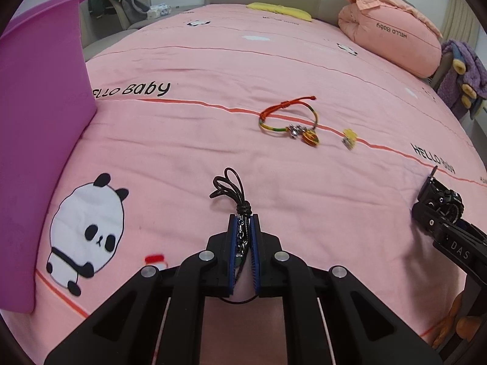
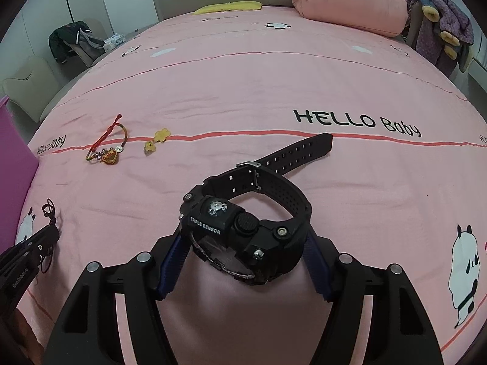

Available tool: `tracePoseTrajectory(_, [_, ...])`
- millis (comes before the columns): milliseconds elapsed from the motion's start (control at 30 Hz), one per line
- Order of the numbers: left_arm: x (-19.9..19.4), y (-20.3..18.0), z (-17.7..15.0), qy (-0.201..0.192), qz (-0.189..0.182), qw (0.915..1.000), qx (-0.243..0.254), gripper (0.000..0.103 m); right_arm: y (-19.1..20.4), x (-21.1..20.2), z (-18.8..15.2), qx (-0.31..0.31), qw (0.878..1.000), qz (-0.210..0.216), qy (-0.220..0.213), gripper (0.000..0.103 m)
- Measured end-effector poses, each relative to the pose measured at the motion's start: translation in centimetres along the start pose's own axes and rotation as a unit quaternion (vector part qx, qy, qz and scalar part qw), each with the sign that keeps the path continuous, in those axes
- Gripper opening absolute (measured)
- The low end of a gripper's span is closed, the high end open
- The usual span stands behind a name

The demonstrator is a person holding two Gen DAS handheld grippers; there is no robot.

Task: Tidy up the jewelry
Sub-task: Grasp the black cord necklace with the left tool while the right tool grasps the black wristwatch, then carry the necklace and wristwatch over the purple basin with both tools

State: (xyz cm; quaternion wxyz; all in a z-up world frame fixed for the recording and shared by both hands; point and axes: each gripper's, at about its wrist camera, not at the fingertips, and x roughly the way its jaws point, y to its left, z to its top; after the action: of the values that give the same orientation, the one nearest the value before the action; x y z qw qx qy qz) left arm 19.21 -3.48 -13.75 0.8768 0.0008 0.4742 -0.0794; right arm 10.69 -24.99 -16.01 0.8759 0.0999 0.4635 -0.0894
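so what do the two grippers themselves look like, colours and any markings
Both are matte black plastic linkage frames with round silver pivot bolts. The left gripper has blue ribbed pads on its fingers; the right gripper has the same blue ribbed pads. Seen from the opposite cameras, the right one shows white "DAS" lettering and the left one white "GenRobot.AI"-like lettering. No cables or sleeves are visible.

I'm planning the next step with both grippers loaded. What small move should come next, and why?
Probably carry the left gripper leftward to the purple bin. It is shut on the black cord necklace, and the bin stands close on its left. The right gripper grips the black watch and could follow.
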Motion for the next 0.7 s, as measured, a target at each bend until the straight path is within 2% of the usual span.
tracePoseTrajectory(233, [-3.7,-0.3,-1.3,0.000,-0.020,0.9997,0.012,0.008,0.9,-3.7,-1.7,-0.010,1.000,0.015,-0.007,0.067])
tracePoseTrajectory(500, [-9.5,0.7,-1.7,-0.036,-0.023,0.9989,0.020,0.008,3.4,-9.1,-3.2,-0.028,0.998,0.042,-0.025,0.067])
tracePoseTrajectory(700, [-13.4,2.4,-2.2,-0.057,-0.031,0.9979,0.005,0.008,6.4,-13.1,-3.9,-0.055,0.995,0.064,-0.043,0.067])
